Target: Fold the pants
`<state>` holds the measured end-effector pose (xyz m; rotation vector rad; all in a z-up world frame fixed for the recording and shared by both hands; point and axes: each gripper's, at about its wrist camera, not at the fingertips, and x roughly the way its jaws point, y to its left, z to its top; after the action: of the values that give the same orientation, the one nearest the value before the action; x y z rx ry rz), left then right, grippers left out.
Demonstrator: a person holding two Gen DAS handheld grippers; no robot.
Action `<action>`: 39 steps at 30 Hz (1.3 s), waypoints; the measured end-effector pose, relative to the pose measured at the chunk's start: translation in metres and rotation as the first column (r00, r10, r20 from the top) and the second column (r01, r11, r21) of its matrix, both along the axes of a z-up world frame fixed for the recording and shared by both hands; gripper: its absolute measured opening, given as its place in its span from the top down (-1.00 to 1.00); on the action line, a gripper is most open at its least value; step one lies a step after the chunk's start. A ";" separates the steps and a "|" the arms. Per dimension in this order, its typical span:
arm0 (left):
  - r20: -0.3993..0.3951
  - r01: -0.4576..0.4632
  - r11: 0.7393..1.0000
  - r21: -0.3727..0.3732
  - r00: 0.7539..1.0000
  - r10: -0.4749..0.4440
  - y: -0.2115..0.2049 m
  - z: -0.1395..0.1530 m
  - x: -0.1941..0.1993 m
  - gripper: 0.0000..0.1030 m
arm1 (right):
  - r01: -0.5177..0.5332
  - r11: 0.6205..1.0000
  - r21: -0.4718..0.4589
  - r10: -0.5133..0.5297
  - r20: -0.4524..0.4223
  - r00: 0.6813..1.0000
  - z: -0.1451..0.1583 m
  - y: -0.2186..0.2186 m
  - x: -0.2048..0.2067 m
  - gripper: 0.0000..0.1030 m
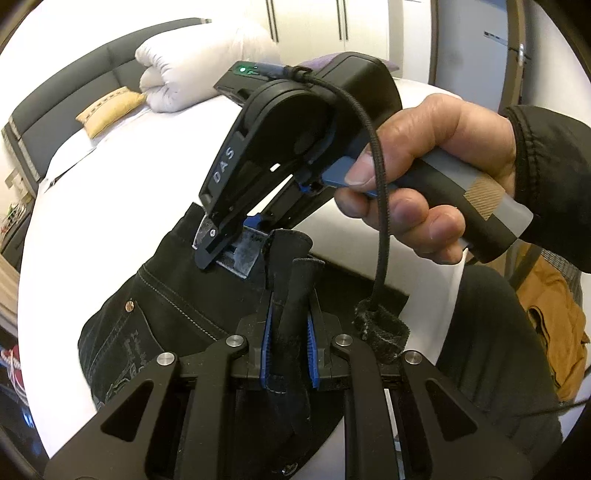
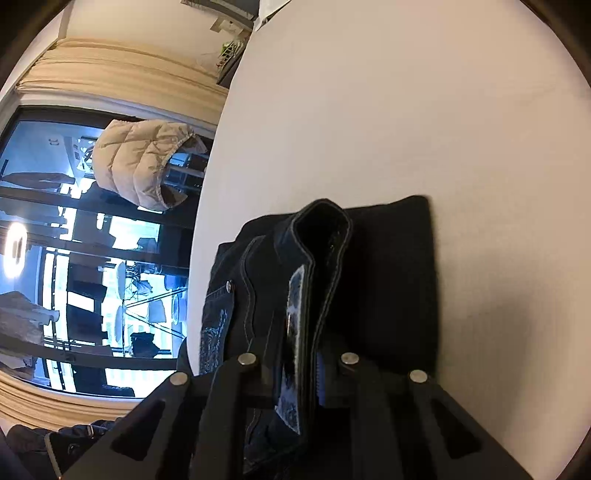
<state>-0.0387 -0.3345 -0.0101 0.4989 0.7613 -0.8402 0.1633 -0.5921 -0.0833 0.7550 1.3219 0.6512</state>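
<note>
**Two grippers pinch dark pants on a white bed**

One pair of black denim pants (image 1: 155, 295) lies bunched on a white bed (image 1: 110, 192). The left gripper (image 1: 290, 332) has its jaws closed tight on a fold of waistband. The right gripper (image 1: 229, 245), held by a hand (image 1: 432, 173), clamps the fabric just beside it. The pants' legs are cut off from view. One rolled duvet (image 1: 192, 62) and one yellow pillow (image 1: 110, 110) lie beyond.

A white bed (image 1: 74, 192) with a grey headboard (image 1: 66, 85) carries a rolled white duvet (image 1: 192, 62) and a yellow pillow (image 1: 110, 110) near its head. White wardrobe doors (image 1: 310, 22) stand behind. A beige puffer jacket (image 2: 140, 162) hangs before a dark window (image 2: 74, 258) framed by cream curtains (image 2: 110, 74).
</note>
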 end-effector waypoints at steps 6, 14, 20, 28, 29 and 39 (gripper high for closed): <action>-0.021 0.033 0.999 0.019 0.999 -0.033 -0.003 -0.021 -0.005 0.73 | 0.040 0.999 0.010 -0.040 -0.022 0.999 -0.016 -0.018 -0.009 0.71; -0.043 0.057 0.998 0.033 0.998 -0.055 0.000 -0.023 0.002 0.73 | 0.092 0.994 0.055 -0.090 -0.031 0.995 -0.035 -0.025 -0.022 0.73; -0.162 0.042 0.999 -0.022 0.986 -0.045 0.017 -0.007 0.009 0.57 | 0.143 0.984 0.107 -0.139 -0.044 0.989 -0.040 -0.036 -0.032 0.50; -0.369 -0.171 0.958 -0.230 0.926 0.077 0.126 0.038 0.058 0.55 | 0.210 0.977 0.042 -0.213 0.084 0.973 0.023 -0.063 -0.062 0.32; -0.382 -0.226 0.944 -0.242 0.916 0.121 0.144 0.037 0.078 0.55 | 0.183 0.982 0.048 -0.187 0.108 0.976 0.034 -0.056 -0.064 0.34; -0.553 -0.421 0.894 -0.156 0.787 0.274 0.188 -0.038 0.190 0.56 | 0.105 0.992 -0.074 -0.108 -0.038 0.993 -0.021 -0.004 -0.056 1.00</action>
<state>0.1509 -0.1469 -0.0478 -0.1400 1.1748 -0.7121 0.1068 -0.5963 -0.1039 0.7779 1.3267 0.5028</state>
